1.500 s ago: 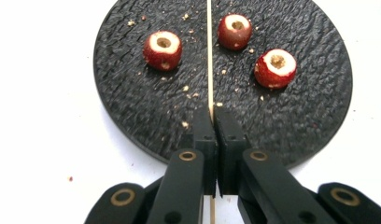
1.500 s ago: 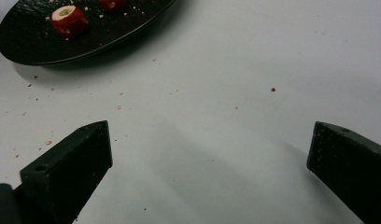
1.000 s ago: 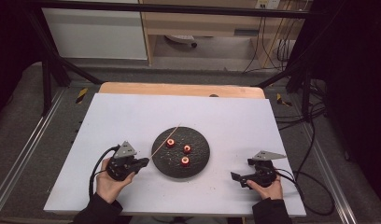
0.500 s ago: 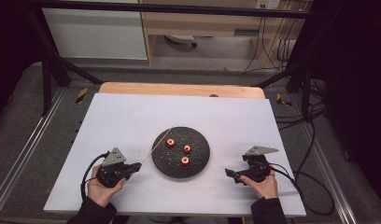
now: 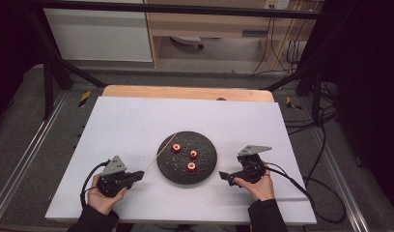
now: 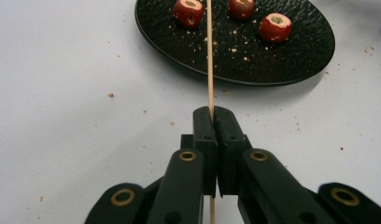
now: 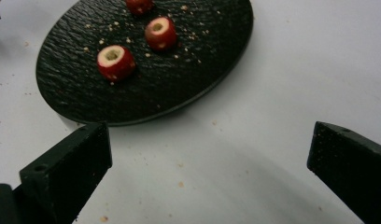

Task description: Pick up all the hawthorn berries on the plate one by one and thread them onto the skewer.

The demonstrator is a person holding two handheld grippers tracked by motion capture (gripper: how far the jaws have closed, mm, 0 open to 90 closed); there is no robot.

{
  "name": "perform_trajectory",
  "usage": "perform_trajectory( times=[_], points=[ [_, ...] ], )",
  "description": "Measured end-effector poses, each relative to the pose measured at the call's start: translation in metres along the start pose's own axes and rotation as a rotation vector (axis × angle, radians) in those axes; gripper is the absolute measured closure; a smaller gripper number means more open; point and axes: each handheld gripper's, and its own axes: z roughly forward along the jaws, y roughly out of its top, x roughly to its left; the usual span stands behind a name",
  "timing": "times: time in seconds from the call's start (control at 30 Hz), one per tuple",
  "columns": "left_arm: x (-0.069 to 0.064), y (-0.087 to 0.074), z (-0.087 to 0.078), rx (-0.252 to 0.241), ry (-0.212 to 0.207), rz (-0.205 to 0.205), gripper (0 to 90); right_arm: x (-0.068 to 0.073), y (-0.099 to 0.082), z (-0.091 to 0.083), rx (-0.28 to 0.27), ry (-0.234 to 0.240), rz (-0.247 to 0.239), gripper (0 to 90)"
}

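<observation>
Left hand-held gripper [image 5: 137,175], high view: sitting low on the white table [image 5: 137,121] at the near left, clenched on a thin wooden skewer [image 5: 161,152]. Skewer is running up and to the right from the jaws, its far end reaching over the left rim of the black plate [image 5: 204,169]. Plate is lying mid-table, carrying three red cored fruit pieces [image 5: 191,167], all apart from each other. Right hand-held gripper [image 5: 224,176] is hovering just right of the plate, jaws pointing toward the plate rim, not touching it. Cables are trailing back from both grippers.

Left gripper view: jaws are pressing together on the skewer [image 6: 209,70], which is sticking straight out ahead and crossing over the plate [image 6: 226,60] between two fruit pieces [image 6: 275,26]. Crumbs are scattering over plate and table [image 6: 62,93].

Right gripper view: right hand-held gripper [image 7: 207,158] is standing wide and released, nothing between the pads. Plate [image 7: 179,79] is lying just ahead of the left jaw, with fruit pieces [image 7: 116,61] on it; nearest piece is showing its pale hollowed core. Bare table [image 7: 296,70] is showing between the jaws.
</observation>
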Motion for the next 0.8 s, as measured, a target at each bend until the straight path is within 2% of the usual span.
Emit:
perform_trajectory(
  times=[0.17,0.27,0.3,0.6,0.7,0.8],
  points=[
    [0.000,-0.001,-0.001,-0.002,0.000,-0.002,88.2,0.010,0.016,0.006,-0.001,0.017,-0.023,0.4],
    [0.000,-0.001,-0.001,-0.004,-0.001,-0.001,88.2,0.014,0.022,0.010,0.006,0.010,-0.023,0.5],
    [0.000,-0.001,-0.001,-0.004,-0.003,-0.002,88.2,0.019,0.027,0.014,0.025,0.007,-0.029,0.4],
    [0.003,-0.002,0.001,0.001,-0.002,-0.015,88.2,0.037,0.052,0.028,0.078,-0.009,-0.080,0.7],
    [0.002,-0.002,0.002,0.002,-0.001,-0.014,88.2,0.047,0.063,0.035,0.125,-0.024,-0.109,1.3],
    [0.003,-0.002,0.002,0.002,0.000,-0.014,88.1,0.053,0.070,0.042,0.156,-0.019,-0.128,2.3]
  ],
)
